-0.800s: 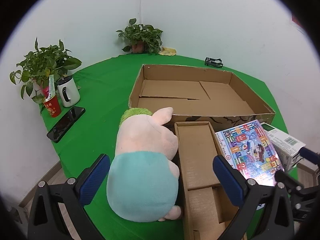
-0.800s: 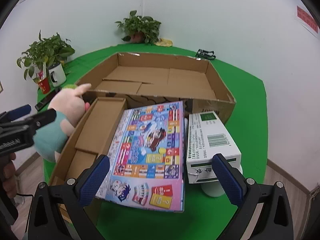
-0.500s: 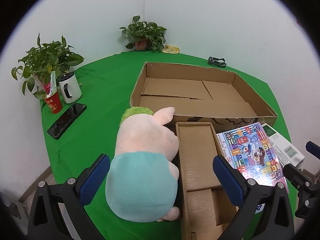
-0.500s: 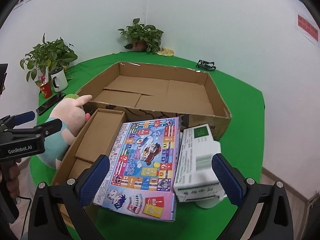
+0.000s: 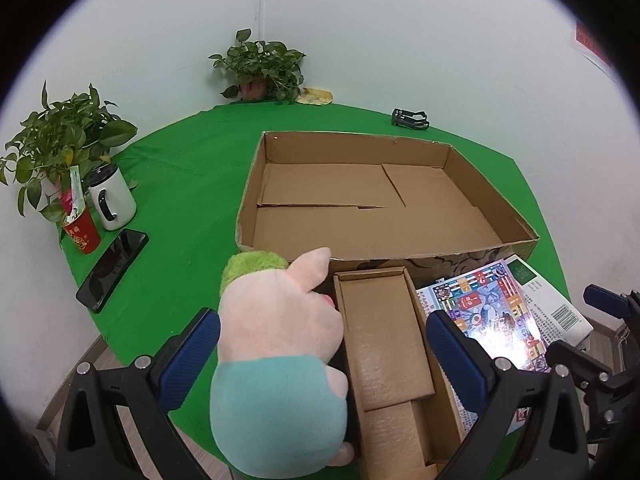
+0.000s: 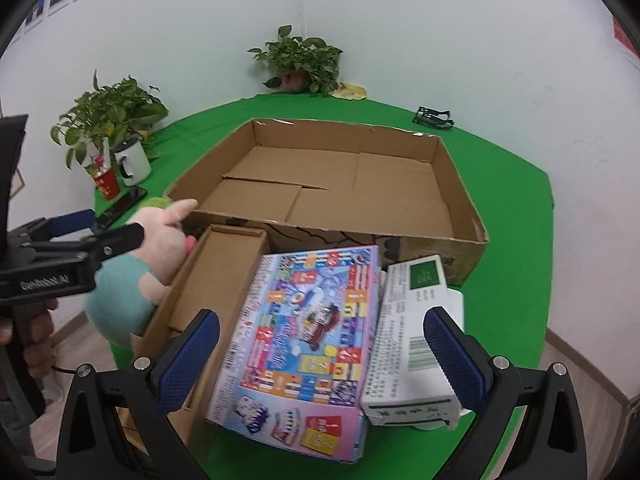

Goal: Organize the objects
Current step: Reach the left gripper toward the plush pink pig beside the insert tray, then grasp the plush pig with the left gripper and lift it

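Plush (image 5: 276, 364), game box (image 6: 308, 344), carton (image 6: 412, 340) near big box (image 6: 464, 204).
Left gripper (image 5: 324, 356) and right gripper (image 6: 320, 352) both released, holding nothing.

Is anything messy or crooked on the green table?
Yes. The colourful game box lies tilted, propped on the edge of the small cardboard box, with the white carton leaning against it. The plush pig is squashed against that small box. The big cardboard box holds nothing.

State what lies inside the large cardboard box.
Inside the large cardboard box only its own folded bottom flaps show. The near wall hides a thin strip of floor behind it.
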`<state>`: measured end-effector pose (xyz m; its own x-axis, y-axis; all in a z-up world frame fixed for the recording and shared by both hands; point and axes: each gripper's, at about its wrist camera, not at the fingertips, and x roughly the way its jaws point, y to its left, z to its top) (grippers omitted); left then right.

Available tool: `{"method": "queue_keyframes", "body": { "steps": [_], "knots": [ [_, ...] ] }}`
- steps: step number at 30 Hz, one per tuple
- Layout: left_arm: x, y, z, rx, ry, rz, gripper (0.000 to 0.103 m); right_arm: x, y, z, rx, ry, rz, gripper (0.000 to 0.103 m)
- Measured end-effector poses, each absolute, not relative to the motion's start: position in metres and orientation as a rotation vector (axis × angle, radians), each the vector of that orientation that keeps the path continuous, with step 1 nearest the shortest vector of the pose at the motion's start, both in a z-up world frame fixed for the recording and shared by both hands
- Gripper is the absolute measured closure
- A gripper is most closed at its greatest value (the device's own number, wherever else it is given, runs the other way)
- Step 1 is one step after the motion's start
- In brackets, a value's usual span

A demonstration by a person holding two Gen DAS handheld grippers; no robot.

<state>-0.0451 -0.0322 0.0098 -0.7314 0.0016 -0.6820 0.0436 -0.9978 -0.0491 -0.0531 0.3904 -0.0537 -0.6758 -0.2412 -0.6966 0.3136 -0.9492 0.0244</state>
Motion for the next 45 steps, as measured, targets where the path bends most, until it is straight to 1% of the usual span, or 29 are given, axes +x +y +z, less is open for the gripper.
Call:
{"method": "queue_keyframes", "body": {
  "steps": [4, 10, 15, 19, 21, 24, 25, 28, 30, 32, 34, 35, 38, 42, 45],
  "knots": [
    [-0.044, -0.048, 0.001, 1.194, 0.132, -2.879, 0.001, -0.062, 0.375, -0.048, 1.096, 0.139, -2.536, 0.000],
    [-0.041, -0.071, -0.020, 1.260, 0.220, -2.839, 0.001, -0.086, 0.344, -0.053, 1.163, 0.133, -2.391, 0.000],
    [-0.045, -0.085, -0.040, 1.346, 0.279, -2.821, 0.001, -0.125, 0.333, -0.058, 1.209, -0.023, -2.303, 0.000],
    [-0.045, -0.091, -0.060, 1.463, 0.344, -2.825, 0.001, -0.151, 0.309, -0.067, 1.234, -0.080, -2.242, 0.000],
    [-0.045, -0.092, -0.067, 1.508, 0.422, -2.849, 0.001, -0.158, 0.292, -0.072, 1.232, -0.104, -2.207, 0.000],
    [-0.046, -0.086, -0.075, 1.540, 0.366, -2.844, 0.001, -0.165, 0.265, -0.082, 1.245, -0.108, -2.159, 0.001],
    [-0.045, -0.086, -0.078, 1.553, 0.378, -2.843, 0.001, -0.167, 0.256, -0.089, 1.268, -0.113, -2.131, 0.001],
    [-0.042, -0.089, -0.082, 1.562, 0.437, -2.839, 0.004, -0.170, 0.237, -0.103, 1.311, -0.111, -2.085, 0.001],
    [-0.039, -0.091, -0.081, 1.558, 0.433, -2.847, 0.008, -0.168, 0.225, -0.110, 1.316, -0.103, -2.065, 0.001],
    [-0.035, -0.095, -0.081, 1.557, 0.468, -2.850, 0.009, -0.165, 0.210, -0.117, 1.318, -0.093, -2.046, 0.002],
    [-0.032, -0.100, -0.082, 1.556, 0.504, -2.849, 0.010, -0.163, 0.200, -0.121, 1.327, -0.092, -2.018, 0.010],
    [-0.029, -0.102, -0.082, 1.555, 0.513, -2.849, 0.010, -0.162, 0.193, -0.126, 1.338, -0.077, -2.000, 0.011],
    [-0.024, -0.105, -0.081, 1.549, 0.536, -2.848, 0.011, -0.155, 0.177, -0.130, 1.327, -0.024, -2.004, 0.010],
    [-0.020, -0.106, -0.080, 1.547, 0.536, -2.844, 0.011, -0.152, 0.168, -0.128, 1.323, -0.018, -2.001, 0.012],
    [-0.017, -0.108, -0.080, 1.539, 0.556, -2.837, 0.011, -0.151, 0.164, -0.131, 1.344, -0.027, -1.966, 0.018]
  ]
}}
